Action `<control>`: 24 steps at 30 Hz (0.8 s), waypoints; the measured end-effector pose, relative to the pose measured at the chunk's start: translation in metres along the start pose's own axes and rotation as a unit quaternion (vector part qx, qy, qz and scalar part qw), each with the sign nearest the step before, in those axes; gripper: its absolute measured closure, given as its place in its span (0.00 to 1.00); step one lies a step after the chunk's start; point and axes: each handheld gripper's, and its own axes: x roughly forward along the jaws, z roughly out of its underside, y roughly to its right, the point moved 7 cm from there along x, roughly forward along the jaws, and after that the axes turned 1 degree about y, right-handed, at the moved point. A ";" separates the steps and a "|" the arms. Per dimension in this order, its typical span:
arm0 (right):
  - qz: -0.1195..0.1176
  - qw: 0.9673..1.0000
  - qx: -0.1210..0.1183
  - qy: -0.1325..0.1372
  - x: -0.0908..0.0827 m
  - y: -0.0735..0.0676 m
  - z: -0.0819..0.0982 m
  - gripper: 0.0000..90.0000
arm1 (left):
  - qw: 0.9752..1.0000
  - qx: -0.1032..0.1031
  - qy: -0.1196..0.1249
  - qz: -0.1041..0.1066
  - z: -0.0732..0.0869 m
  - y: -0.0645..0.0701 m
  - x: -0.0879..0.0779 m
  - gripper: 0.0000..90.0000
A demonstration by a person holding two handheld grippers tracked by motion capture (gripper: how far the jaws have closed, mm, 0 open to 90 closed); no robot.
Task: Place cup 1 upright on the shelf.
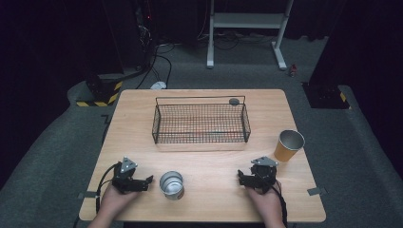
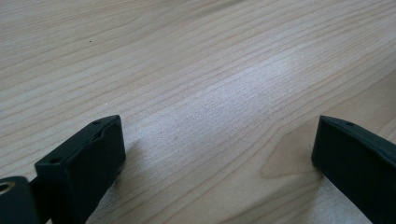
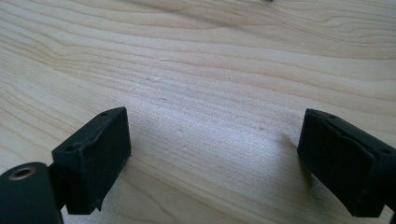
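A silver metal cup (image 1: 171, 185) stands upright near the table's front edge, between my two grippers. My left gripper (image 1: 148, 181) rests on the table just left of that cup, jaws pointing right toward it. In the left gripper view my left gripper (image 2: 219, 149) is open with bare wood between its jaws. My right gripper (image 1: 240, 177) lies on the table to the right of the cup, jaws pointing left. Its own view shows my right gripper (image 3: 212, 154) open over bare tabletop. An orange cup with a silver inside (image 1: 288, 146) stands upright at the right.
A black wire basket (image 1: 200, 137) sits at the middle back of the wooden table (image 1: 214, 156), with a small grey round object (image 1: 234, 101) by its far right corner. A white stand's legs (image 1: 209, 52) rise on the floor beyond the table.
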 end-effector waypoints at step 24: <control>-0.004 1.000 -0.001 0.001 0.000 0.000 0.000 0.10 | 1.000 -0.010 0.000 -0.012 0.000 0.000 -0.001 0.05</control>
